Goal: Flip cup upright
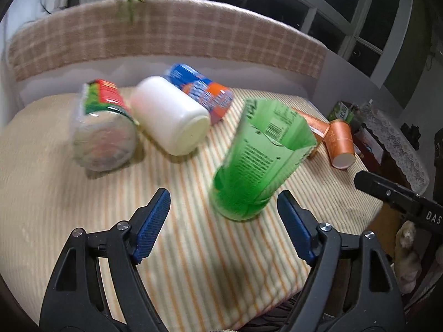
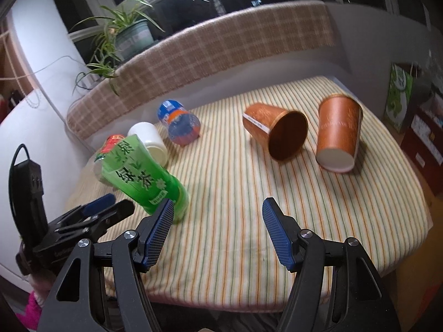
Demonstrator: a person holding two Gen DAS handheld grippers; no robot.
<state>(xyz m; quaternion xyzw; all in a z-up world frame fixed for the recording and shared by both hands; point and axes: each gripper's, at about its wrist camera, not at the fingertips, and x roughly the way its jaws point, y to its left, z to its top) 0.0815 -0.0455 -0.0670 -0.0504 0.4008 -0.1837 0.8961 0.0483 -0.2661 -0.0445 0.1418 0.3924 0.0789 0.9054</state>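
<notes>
Left gripper (image 1: 223, 210) spread and empty, green cut-bottle cup (image 1: 257, 160) just ahead between its fingers, axis tilted near-upright; right gripper (image 2: 218, 221) spread, farther off.

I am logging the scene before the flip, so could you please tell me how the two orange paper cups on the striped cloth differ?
The left orange cup lies tilted with a dark brown end facing the right wrist camera; the right orange cup shows a white end instead. The left orange cup points to the cloth's middle, while the right orange cup sits nearer the edge of the striped cloth. Both are orange, patterned, tapered, and neither is gripped.
</notes>
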